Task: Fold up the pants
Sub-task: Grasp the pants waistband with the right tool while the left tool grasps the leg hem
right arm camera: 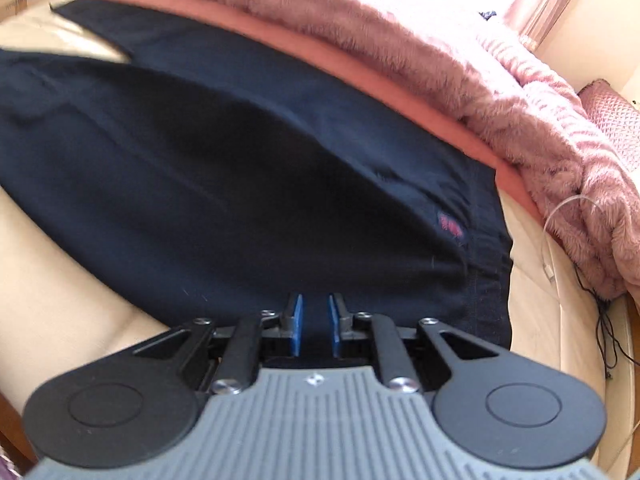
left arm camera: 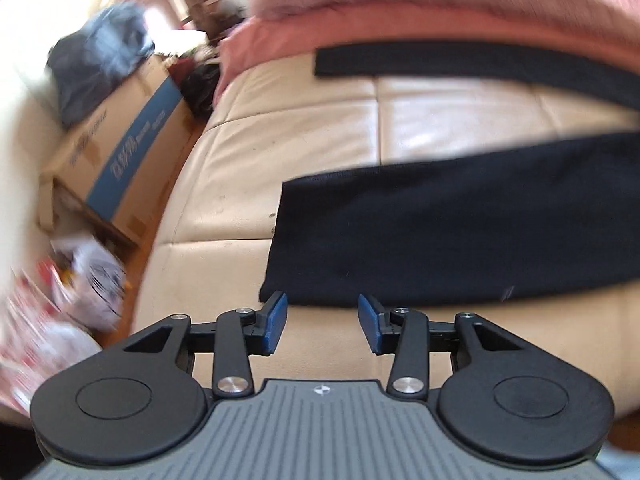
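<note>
Dark navy pants (right arm camera: 240, 168) lie spread flat on a cream leather couch (right arm camera: 60, 280), waistband (right arm camera: 488, 272) at the right. My right gripper (right arm camera: 315, 300) sits on the pants' near edge just left of the waistband; its blue pads stand close together and dark cloth fills the narrow gap. In the left wrist view the near leg (left arm camera: 440, 232) ends in a hem at the left, and the far leg (left arm camera: 460, 64) lies apart from it. My left gripper (left arm camera: 322, 300) hovers at the near hem corner, open, with bare couch between its fingers.
A pink fuzzy blanket (right arm camera: 400, 40) is heaped along the couch back, touching the far side of the pants. A thin cable (right arm camera: 600, 320) trails at the right end. Left of the couch stand a cardboard box (left arm camera: 128, 144) with dark clothes (left arm camera: 100, 60) on it and floor clutter (left arm camera: 80, 280).
</note>
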